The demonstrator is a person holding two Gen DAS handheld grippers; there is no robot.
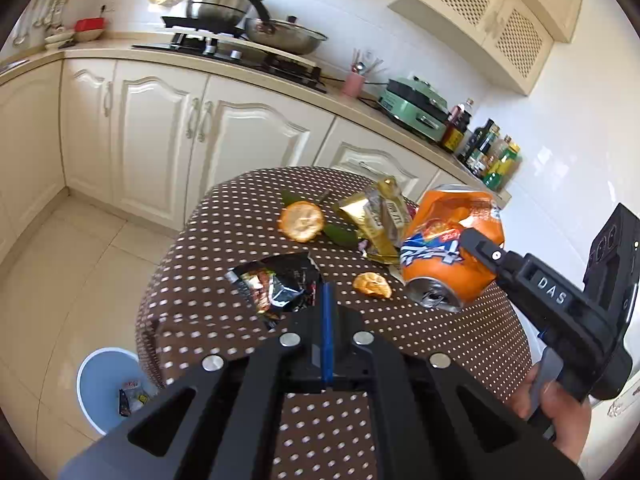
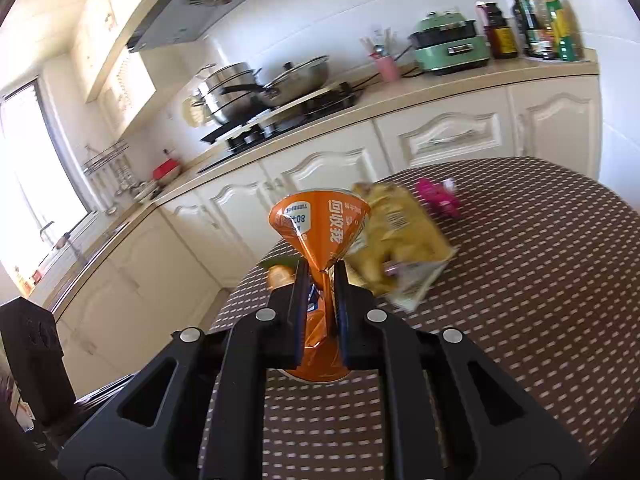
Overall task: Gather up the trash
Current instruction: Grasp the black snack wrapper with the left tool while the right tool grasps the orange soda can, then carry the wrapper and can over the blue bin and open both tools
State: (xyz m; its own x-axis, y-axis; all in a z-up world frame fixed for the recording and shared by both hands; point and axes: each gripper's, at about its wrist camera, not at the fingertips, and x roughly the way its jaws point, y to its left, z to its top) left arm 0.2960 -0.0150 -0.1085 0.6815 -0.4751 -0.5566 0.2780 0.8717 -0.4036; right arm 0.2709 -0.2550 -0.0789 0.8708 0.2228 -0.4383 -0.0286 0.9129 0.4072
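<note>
My right gripper (image 2: 321,276) is shut on a crushed orange soda can (image 2: 320,220) and holds it above the round polka-dot table (image 2: 540,280). In the left wrist view the can (image 1: 444,264) hangs at the right, pinched in the right gripper (image 1: 474,240). My left gripper (image 1: 327,292) is shut and empty, its tips at the edge of a torn black snack wrapper (image 1: 276,284). Orange peel pieces (image 1: 302,221) (image 1: 372,285), gold wrappers (image 1: 380,216) and green leaves lie on the table. A blue bin (image 1: 106,388) with some trash stands on the floor at the lower left.
A yellow snack bag (image 2: 400,236) and a pink wrapper (image 2: 436,196) lie beyond the can. Cream cabinets, a stove with pots (image 1: 224,4), a green cooker (image 1: 416,104) and bottles (image 1: 492,152) line the counter behind. Tiled floor lies left of the table.
</note>
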